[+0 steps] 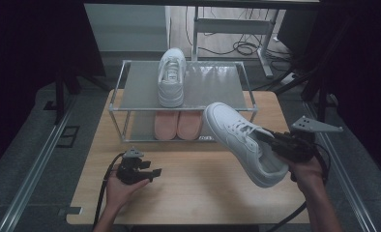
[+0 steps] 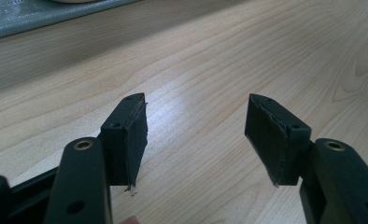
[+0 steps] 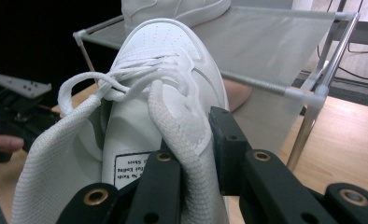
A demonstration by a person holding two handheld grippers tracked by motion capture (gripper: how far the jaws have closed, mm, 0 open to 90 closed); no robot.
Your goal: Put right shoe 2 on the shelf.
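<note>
My right gripper (image 1: pixel 271 141) is shut on the collar of a white sneaker (image 1: pixel 241 142) and holds it in the air in front of the rack, toe toward the rack's right side. In the right gripper view its jaws pinch the padded side wall of the white sneaker (image 3: pixel 159 102). A second white sneaker (image 1: pixel 171 76) stands on the top shelf of the metal shoe rack (image 1: pixel 227 84). A pink pair (image 1: pixel 177 125) lies on the lower shelf. My left gripper (image 1: pixel 154 172) rests low over the table at the front left, open, with bare wood between its pads (image 2: pixel 131 135).
The wooden table (image 1: pixel 193 188) carries the rack at its far side. The rack's right post (image 3: pixel 308 126) stands close to the raised sneaker. Behind the table are a desk frame and cables on the floor (image 1: pixel 241 47). Dark curtains hang at both sides.
</note>
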